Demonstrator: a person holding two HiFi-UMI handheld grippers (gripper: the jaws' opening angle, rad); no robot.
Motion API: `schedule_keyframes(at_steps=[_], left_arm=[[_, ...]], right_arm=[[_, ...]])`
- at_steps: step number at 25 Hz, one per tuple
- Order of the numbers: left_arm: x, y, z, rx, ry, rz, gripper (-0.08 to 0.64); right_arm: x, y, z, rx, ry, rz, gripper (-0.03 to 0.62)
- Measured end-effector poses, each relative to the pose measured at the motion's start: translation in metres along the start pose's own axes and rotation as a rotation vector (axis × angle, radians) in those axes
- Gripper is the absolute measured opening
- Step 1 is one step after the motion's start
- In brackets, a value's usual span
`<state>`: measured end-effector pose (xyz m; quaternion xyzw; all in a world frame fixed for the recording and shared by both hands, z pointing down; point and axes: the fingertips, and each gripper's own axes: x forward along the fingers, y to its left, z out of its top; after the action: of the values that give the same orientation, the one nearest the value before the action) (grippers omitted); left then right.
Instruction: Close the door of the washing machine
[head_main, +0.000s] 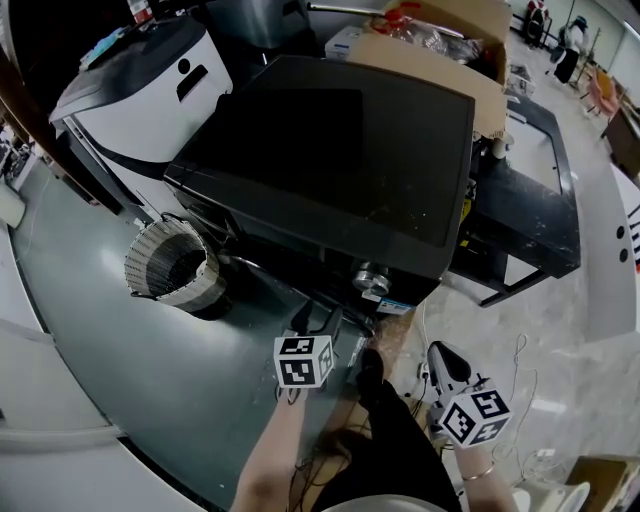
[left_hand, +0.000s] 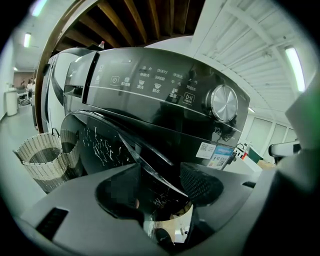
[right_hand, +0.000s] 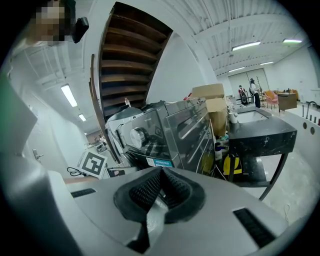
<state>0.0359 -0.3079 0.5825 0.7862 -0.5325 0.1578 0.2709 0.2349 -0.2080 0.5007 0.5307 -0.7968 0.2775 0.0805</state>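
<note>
Two jaws of the left gripper (left_hand: 157, 190) are being held wide apart, and the edge of the door (left_hand: 145, 162) is being straddled between them. Whether either pad (left_hand: 200, 182) is being pressed against it cannot be told. The door is being seen directly ahead of that gripper, low on the front of the washing machine (head_main: 330, 160) and below the control knob (left_hand: 223, 103). Its free edge is running slantwise up and to the left across the gap. The left gripper is judged by far the nearer one, so the closing move is being read as a swing of the door inward toward the machine's front. The right gripper (right_hand: 160, 192) is being held off to the side, jaws pressed together on nothing, well apart from the door.
</note>
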Motion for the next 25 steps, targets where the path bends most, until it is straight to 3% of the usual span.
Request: schedule_keyframes(at_steps=[14, 25], left_arm=[[0.008, 0.003, 0.002, -0.028, -0.017, 0.001, 0.278], [-0.002, -0.002, -0.002, -0.045, -0.031, 0.037, 0.267]], right_arm=[[0.019, -0.013, 0.002, -0.004, 0.021, 0.013, 0.008], [-0.009, -0.012, -0.002, -0.003, 0.017, 0.003, 0.008]])
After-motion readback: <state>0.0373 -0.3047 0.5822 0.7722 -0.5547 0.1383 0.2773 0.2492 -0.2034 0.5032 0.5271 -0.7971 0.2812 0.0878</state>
